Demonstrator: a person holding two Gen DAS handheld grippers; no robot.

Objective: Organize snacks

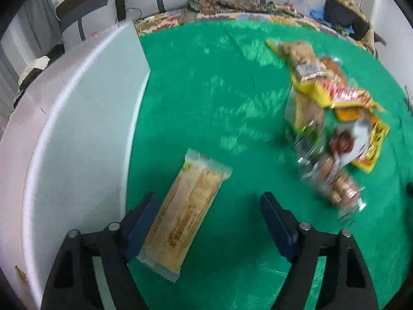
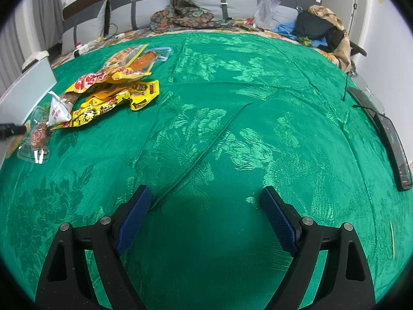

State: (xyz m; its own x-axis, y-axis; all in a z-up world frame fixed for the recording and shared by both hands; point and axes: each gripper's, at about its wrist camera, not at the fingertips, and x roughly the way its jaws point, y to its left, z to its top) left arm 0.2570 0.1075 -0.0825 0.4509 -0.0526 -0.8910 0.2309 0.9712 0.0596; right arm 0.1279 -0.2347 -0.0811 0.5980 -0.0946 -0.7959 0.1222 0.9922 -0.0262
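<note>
A pale wrapped bar (image 1: 185, 214) lies on the green bedspread (image 1: 206, 90) beside the white box (image 1: 77, 129), between the spread, empty fingers of the left gripper (image 1: 206, 222). The heap of yellow and clear snack packets (image 2: 103, 90) remains unsorted, so most work seems left. The right gripper (image 2: 204, 214) hangs released over bare cloth.

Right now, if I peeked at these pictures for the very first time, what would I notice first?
The shiny green cloth fills almost everything. Next you would spot the heap of yellow snack bags at its far left, near a white box. Close up, a pale snack bar lies on the cloth between the open left tool fingers, against the left one.
</note>
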